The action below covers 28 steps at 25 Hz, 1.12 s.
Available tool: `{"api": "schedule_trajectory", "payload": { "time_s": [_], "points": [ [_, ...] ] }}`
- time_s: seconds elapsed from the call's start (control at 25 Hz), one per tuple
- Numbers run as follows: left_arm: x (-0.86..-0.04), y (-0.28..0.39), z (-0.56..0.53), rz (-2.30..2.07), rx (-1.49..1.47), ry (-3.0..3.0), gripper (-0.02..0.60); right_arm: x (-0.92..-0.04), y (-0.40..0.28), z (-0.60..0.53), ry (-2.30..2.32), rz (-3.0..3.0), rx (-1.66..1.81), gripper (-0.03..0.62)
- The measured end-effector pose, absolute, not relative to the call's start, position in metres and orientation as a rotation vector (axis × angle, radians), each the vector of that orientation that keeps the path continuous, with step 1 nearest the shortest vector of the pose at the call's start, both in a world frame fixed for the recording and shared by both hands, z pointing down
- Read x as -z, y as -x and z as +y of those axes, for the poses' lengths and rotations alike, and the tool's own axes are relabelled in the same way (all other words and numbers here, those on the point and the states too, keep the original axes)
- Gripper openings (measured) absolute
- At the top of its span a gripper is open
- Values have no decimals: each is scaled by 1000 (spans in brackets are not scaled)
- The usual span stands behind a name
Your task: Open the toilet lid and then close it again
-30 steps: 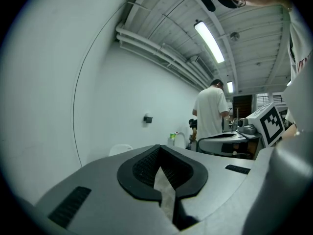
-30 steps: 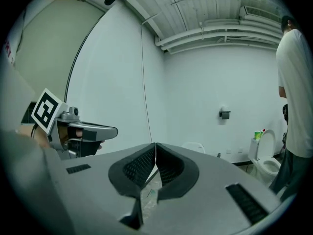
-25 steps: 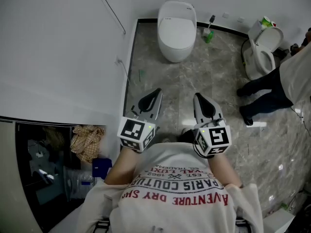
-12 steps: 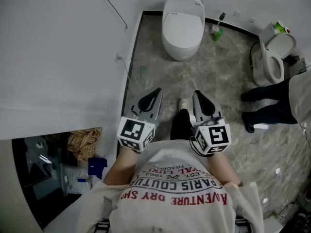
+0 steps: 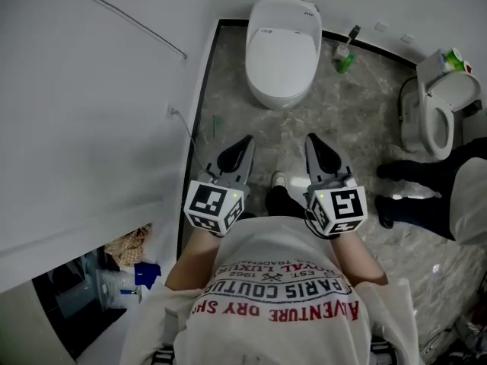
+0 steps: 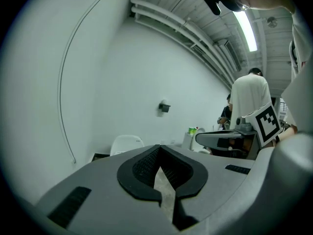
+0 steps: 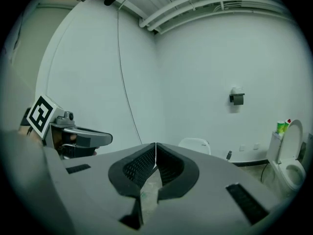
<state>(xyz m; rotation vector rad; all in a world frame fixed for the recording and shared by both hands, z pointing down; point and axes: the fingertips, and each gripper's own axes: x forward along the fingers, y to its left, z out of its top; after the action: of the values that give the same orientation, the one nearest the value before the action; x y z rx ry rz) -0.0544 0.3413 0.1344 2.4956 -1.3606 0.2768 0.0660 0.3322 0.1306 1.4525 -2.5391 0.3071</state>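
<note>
White, glossy-looking toilet [image 5: 283, 97] sits at the far wall w/ its lid [image 5: 280, 48] down, well apart from both grippers, so the opening hasn't begun. Left gripper [image 5: 243, 144] and right gripper [image 5: 313, 143] are held side by side above the marble floor [image 5: 358, 120], each w/ jaws pressed together and nothing between them. Risks, as I judge them: closed tips can't pinch the lid edge, so they'd have to hook under it — smooth plastic could slip off and slam. A second toilet [image 5: 437, 109], lid up, stands at right beside another person [image 5: 430, 192] — drifting there means wrong target or a bump.
</note>
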Motion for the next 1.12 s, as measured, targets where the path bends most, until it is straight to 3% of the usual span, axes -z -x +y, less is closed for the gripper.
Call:
{"api": "schedule_trajectory", "payload": {
  "time_s": [0.24,0.52,1.12],
  "points": [
    [-153,25,258,-1363,-294,-2505,6,-156,-85,246,-1398,-2523,-310,14],
    [-242,27,185,-1317,-417,-2382,6,-214,-76,181,-1363,-2527,-443,14],
    [-537,45,56,-1152,-452,-2283,6,-492,-40,43,-1422,-2341,-613,14]
  ]
}}
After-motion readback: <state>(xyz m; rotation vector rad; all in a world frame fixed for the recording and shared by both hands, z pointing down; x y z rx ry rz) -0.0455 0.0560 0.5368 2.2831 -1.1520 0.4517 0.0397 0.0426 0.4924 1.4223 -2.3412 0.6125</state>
